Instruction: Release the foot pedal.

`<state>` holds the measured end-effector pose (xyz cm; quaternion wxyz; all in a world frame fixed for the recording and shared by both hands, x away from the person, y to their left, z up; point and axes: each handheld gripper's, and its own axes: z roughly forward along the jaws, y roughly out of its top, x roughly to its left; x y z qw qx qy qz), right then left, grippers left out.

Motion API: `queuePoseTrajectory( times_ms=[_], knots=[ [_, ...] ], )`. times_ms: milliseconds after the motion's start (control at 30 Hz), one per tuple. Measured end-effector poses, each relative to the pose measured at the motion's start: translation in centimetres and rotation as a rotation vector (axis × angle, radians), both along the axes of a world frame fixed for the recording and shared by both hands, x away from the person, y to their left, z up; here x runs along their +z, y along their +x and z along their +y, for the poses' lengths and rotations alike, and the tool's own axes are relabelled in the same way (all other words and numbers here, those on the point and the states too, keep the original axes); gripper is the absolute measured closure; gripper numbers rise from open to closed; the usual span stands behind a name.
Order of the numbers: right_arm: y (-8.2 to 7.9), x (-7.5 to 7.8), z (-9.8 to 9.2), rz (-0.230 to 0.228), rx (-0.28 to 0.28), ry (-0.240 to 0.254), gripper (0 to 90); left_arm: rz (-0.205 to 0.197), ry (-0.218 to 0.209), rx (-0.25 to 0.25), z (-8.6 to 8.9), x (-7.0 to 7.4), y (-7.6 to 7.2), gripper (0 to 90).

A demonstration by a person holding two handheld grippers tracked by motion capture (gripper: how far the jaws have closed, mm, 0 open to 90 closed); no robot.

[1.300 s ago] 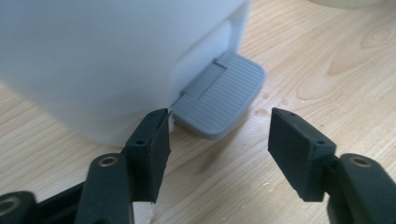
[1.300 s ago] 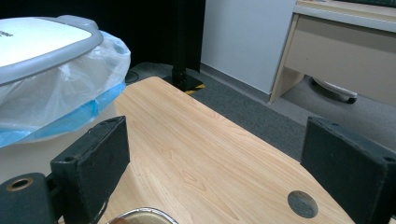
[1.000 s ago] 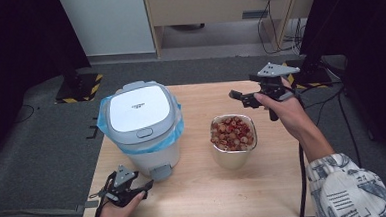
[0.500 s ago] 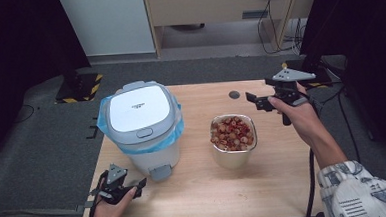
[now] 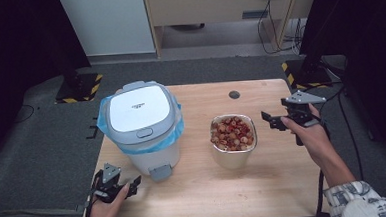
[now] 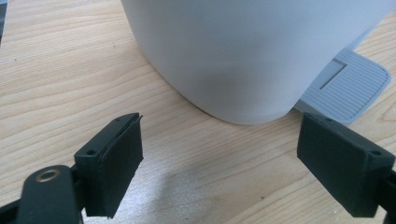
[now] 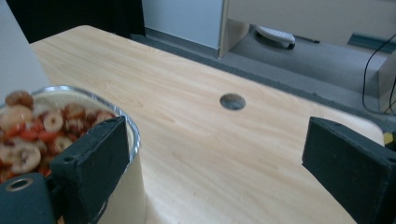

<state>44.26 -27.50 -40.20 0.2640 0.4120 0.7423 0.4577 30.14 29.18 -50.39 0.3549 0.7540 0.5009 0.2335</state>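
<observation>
While I hold both tools off the wooden table (image 5: 195, 188), a white pedal bin (image 5: 143, 125) stands left of the metal bowl (image 5: 233, 140), well apart from it. Its smooth rounded plastic body carries a grey-rimmed lid (image 5: 138, 109), a blue liner (image 5: 177, 128) puckering out beneath, and a ribbed grey foot pedal (image 6: 345, 86) flat at its base. That square-cornered bowl, thin and shiny, is heaped with sliced reddish and pale fruit pieces (image 5: 232, 131). My left gripper (image 5: 116, 185) sits far left of the bowl, just beside the bin's base, jaws spread wide with nothing between them. My right gripper (image 5: 281, 120) hovers just right of the bowl, jaws likewise wide apart and empty. Beyond the bowl, a small round hole (image 7: 232, 101) pierces the pale, fine-grained tabletop.
</observation>
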Motion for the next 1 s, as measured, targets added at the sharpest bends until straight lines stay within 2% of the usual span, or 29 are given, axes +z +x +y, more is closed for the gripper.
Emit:
queuePoseTrajectory(
  times_ms=[233, 333, 367, 633, 667, 700, 800, 1000],
  knots=[
    [-1.5, -2.9, -1.6, 0.035, -0.038, 0.023, 8.2, 0.003, -0.002, 0.017, 0.7, -0.1, 0.1, 12.5],
    [-1.8, -3.7, -1.8, 0.044, -0.04, 0.02, 8.2, 0.008, -0.003, 0.02, 0.8, -0.2, 0.2, 12.5],
    [-2.2, -4.4, -2.0, 0.06, -0.043, 0.017, 8.2, 0.01, -0.002, 0.021, 0.9, -0.3, 0.2, 12.5],
    [-3.2, -7.4, -2.3, 0.116, -0.051, -0.012, 8.2, 0.02, 0.007, 0.023, 0.9, -0.5, 0.3, 12.5],
    [-3.2, -7.4, -2.3, 0.116, -0.051, -0.012, 8.2, 0.02, 0.007, 0.023, 0.9, -0.5, 0.3, 12.5],
    [-3.3, -8.2, -2.3, 0.139, -0.046, -0.02, 8.2, 0.022, 0.009, 0.025, 1.0, -0.5, 0.3, 12.5],
    [-3.3, -9.1, -2.2, 0.175, -0.043, -0.028, 8.1, 0.032, 0.014, 0.035, 1.1, -0.8, 0.6, 12.5],
    [-2.4, -10.5, -2.1, 0.217, -0.082, -0.045, 8.0, 0.055, 0.029, 0.05, 1.5, -1.4, 1.5, 12.5]
  ],
)
